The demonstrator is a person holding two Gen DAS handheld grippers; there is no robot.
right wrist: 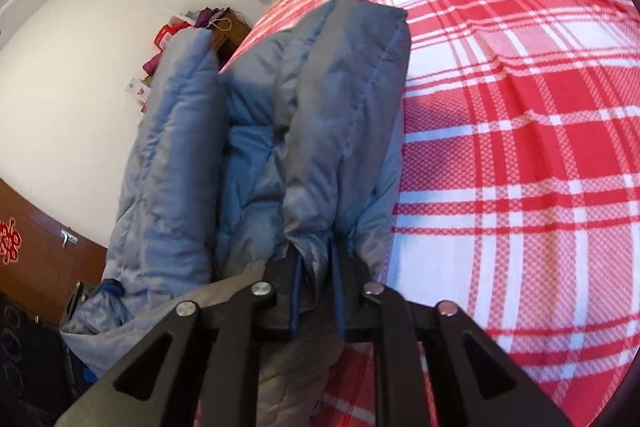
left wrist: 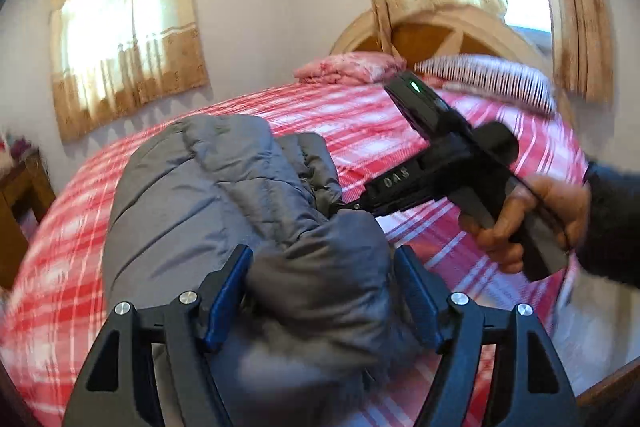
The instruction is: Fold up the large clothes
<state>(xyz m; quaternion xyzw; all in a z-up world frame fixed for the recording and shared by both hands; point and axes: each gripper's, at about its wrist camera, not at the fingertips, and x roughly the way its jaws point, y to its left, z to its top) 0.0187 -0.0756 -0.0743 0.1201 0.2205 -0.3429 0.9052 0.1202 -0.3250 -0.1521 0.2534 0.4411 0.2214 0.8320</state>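
A grey padded jacket [left wrist: 208, 195] lies bunched on a bed with a red and white checked cover [left wrist: 360, 131]. My left gripper [left wrist: 324, 259] has its blue-padded jaws spread wide around a thick fold of the jacket. My right gripper [left wrist: 348, 205] shows in the left wrist view, held by a hand, its tip at the jacket's right edge. In the right wrist view my right gripper [right wrist: 318, 259] is shut on a fold of the jacket [right wrist: 320, 131], which hangs bunched in front of it over the checked cover [right wrist: 520, 147].
A pink pillow [left wrist: 348, 67] and a striped pillow [left wrist: 488, 79] lie at the wooden headboard [left wrist: 432, 31]. Curtained windows [left wrist: 128, 27] are behind. A wooden stand [left wrist: 20, 195] is left of the bed. A brown cabinet [right wrist: 36, 251] and clutter [right wrist: 192, 27] stand by the wall.
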